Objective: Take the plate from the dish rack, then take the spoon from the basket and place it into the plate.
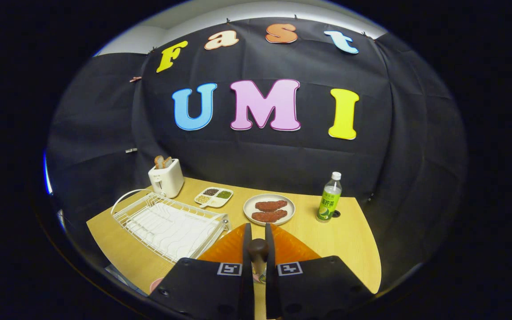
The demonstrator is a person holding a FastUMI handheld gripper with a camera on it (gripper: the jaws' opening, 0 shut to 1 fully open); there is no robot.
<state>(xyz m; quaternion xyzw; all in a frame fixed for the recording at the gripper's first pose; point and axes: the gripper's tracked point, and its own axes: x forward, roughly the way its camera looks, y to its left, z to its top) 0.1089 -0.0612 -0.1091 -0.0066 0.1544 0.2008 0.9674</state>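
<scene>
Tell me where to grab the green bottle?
Grip the bottle at its straight middle, below the white cap, coming level from the front: it stands upright and round, apart from the plate. The fingers are now shut on the spoon handle above the orange basket, so free them first.

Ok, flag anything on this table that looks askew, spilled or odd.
Nothing looks spilled or damaged. The dish rack sits at a slant to the table's edges. The hand-held gripper pinches a dark-tipped handle, likely the spoon's, standing upright between its fingers over the orange basket.
</scene>
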